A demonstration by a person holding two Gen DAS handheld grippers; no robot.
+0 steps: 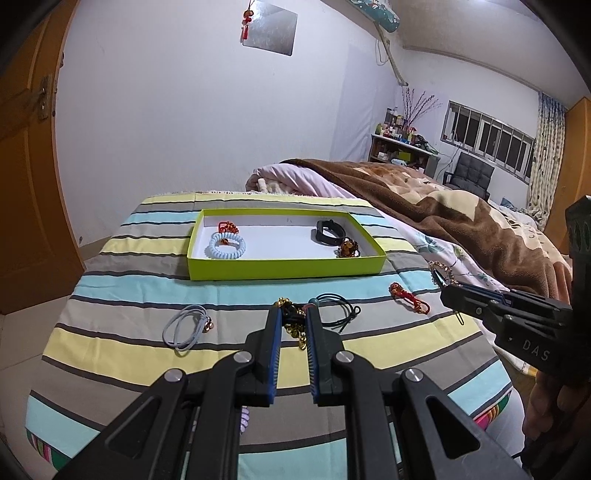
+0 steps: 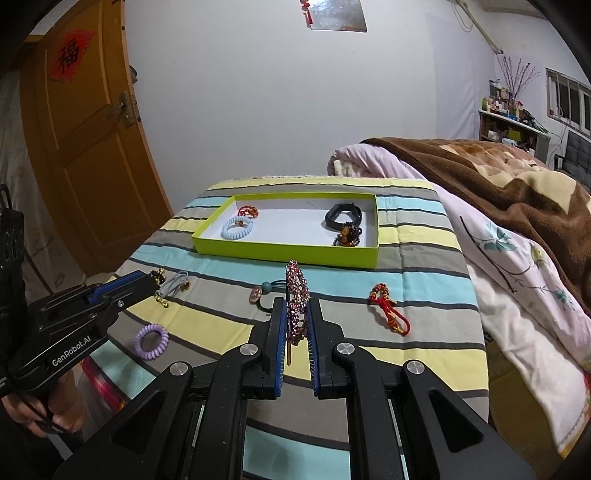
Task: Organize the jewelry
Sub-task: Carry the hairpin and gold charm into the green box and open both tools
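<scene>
Between the right tool's [image 2: 295,314] closed jaws stands a stiff, light rhinestone clip [image 2: 297,295]; the left tool [image 1: 291,317] pinches a limp bell chain [image 1: 295,326], likely to swing.

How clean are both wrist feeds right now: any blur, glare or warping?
Left wrist: sharp, evenly lit, dark fisheye corners, green tray edges bowed. Right wrist: equally sharp, rhinestone clip crisp in the right claw, door curved; mild glare on the wall panel.

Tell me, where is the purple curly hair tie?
In the right wrist view the purple spiral hair tie lies on the striped cloth at the lower left, just below the left gripper and well short of the green box.
</scene>
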